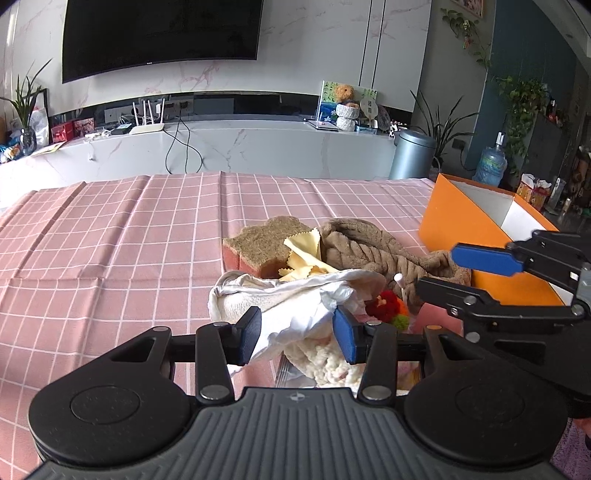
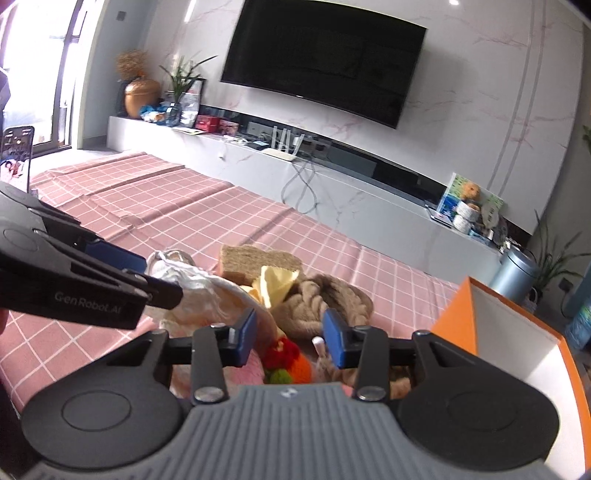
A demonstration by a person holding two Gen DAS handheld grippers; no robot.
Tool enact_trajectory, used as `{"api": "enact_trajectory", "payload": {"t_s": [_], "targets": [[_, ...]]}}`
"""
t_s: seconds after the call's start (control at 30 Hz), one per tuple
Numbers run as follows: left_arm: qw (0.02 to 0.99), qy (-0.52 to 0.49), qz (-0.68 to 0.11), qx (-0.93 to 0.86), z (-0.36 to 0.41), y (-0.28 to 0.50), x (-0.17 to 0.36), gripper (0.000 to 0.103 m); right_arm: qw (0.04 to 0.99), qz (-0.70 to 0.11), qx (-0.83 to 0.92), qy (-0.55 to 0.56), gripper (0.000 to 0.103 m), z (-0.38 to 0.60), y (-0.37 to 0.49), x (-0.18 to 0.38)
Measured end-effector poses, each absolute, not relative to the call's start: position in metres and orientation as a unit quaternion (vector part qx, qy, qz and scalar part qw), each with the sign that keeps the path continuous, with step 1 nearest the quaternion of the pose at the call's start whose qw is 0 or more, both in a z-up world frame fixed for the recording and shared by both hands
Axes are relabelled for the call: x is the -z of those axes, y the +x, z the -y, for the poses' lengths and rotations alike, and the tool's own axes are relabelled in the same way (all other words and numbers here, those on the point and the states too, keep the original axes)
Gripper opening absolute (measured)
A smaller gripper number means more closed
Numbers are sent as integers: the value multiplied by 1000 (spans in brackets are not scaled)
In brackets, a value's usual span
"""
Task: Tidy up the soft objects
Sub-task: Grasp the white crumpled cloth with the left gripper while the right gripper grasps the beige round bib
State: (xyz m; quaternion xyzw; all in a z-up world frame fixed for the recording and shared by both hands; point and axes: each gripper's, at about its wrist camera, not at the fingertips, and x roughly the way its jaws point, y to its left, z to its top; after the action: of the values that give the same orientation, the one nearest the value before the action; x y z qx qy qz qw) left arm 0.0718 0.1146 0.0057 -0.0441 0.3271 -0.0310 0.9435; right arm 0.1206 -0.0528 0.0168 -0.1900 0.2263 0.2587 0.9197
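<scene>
Your left gripper (image 1: 297, 334) is clamped on a white cloth (image 1: 295, 299) at the near edge of the pile, both blue pads pressing into its folds. Behind the cloth lie a brown-topped sponge (image 1: 258, 247), a yellow rag (image 1: 304, 254) and a braided beige towel (image 1: 369, 251); a small red and orange woolly toy (image 1: 386, 304) sits just right of the cloth.

Your right gripper (image 2: 289, 341) hovers over that toy, jaws part-way apart, and you cannot tell whether the pads touch anything. Seen from the left wrist, it comes in from the right of the cloth with one blue finger (image 1: 484, 258) in front of an orange box (image 1: 454, 221).

Only the right wrist view shows the box's white inside and a phone (image 2: 16, 157) standing far left of the cloth. Only the left wrist view shows a water bottle (image 1: 489, 162) beyond the box.

The lower part of the cloth and a fluffy cream piece under it are hidden by the left gripper's body, and what is beneath the toy is unclear.

Everything rests on a pink checked tablecloth (image 1: 110, 240). Beyond it run a white marble cabinet (image 1: 240, 147), a wall television (image 1: 159, 33), a grey bin (image 1: 412, 153) and potted plants.
</scene>
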Motion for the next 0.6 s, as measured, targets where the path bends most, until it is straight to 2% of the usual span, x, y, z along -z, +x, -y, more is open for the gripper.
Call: {"api": "enact_trajectory", "payload": {"t_s": [0.2, 0.33, 0.4, 0.47, 0.6], "targets": [[941, -43, -333, 42, -117, 84, -1, 54, 904, -230, -294, -210, 39, 36, 147, -7], [938, -47, -340, 48, -117, 89, 3, 59, 895, -255, -313, -192, 36, 34, 170, 1], [937, -42, -343, 50, -115, 92, 6, 62, 892, -262, -318, -185, 27, 33, 176, 5], [936, -32, -346, 55, -112, 94, 7, 73, 892, -266, -324, -170, 16, 35, 180, 8], [935, -8, -350, 66, -104, 94, 9, 77, 900, -262, -317, -145, 12, 42, 179, 9]]}}
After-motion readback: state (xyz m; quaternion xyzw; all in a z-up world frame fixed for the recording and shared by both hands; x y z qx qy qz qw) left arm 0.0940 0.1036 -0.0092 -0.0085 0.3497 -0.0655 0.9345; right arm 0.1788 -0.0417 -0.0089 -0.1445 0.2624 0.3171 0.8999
